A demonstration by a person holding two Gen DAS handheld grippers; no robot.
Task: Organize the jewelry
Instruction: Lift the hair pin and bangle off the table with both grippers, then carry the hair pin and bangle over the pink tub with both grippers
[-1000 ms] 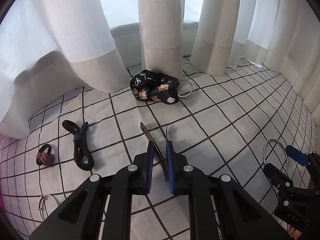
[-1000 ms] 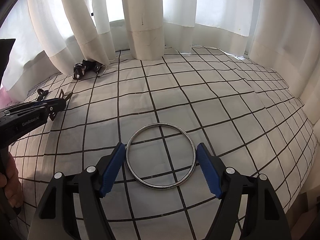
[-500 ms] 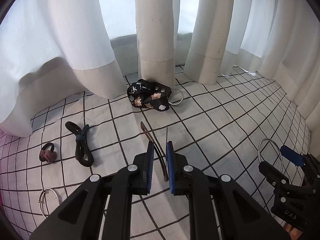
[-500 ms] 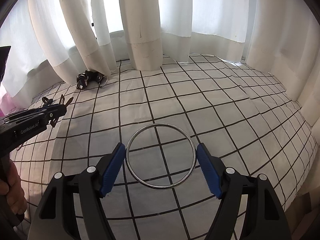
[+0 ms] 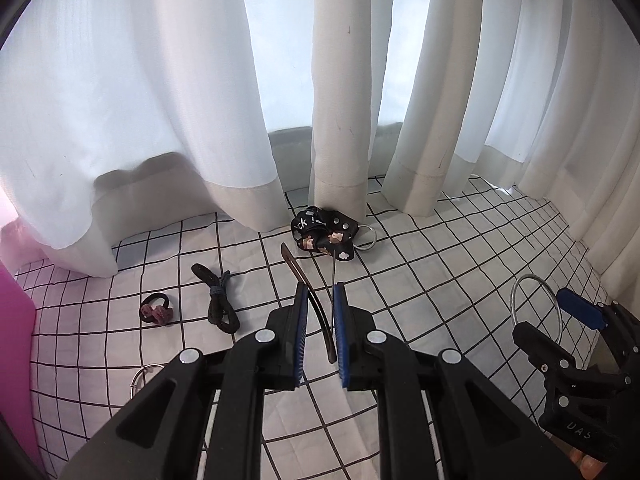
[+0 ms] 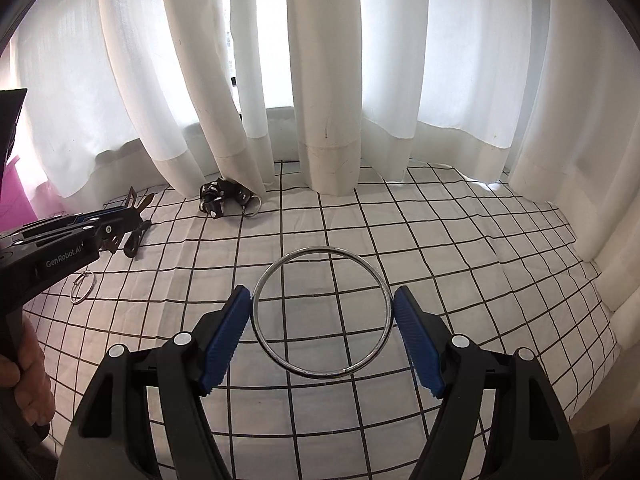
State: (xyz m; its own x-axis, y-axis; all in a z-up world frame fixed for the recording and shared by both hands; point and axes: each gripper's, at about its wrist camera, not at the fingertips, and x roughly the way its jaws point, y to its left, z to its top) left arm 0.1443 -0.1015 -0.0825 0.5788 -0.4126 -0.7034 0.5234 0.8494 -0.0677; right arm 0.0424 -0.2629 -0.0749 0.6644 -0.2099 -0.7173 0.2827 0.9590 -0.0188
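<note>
A thin silver bangle [image 6: 322,312], a plain polished metal hoop, sits between the blue ribbed pads of the right gripper [image 6: 322,328], both pads touching its rim on opposite sides, jaws spread wide around it, the hoop lifted clear of the white cloth with a black grid [image 6: 460,248] seen through its centre. From the left wrist camera the same bangle [image 5: 534,304] shows edge-on at the right gripper's [image 5: 560,320] tip. The left gripper [image 5: 320,316] has its jaws nearly pressed together, pinching a slim brown curved hair clip [image 5: 310,292] whose dark arm and thin metal prong reach forward past the fingertips. Farther off on the checked cloth, at the hem of the white curtains [image 5: 200,100], lies a black patterned fabric scrunchie [image 5: 324,234] with pale flower and lettering prints, a small silver ring [image 5: 368,238] touching its right side. Left of the scrunchie lies a knotted black cord tie [image 5: 218,300], and farther left a small dark hair tie with a dusty pink tuft [image 5: 156,310]. Nearer than the cord tie, a thin wire hoop [image 5: 144,376] peeks out beside the left gripper's body. A pink surface [image 5: 12,340] fills the frame's left edge. In the right wrist view a hand [image 6: 24,376] grips the left gripper's black handle
</note>
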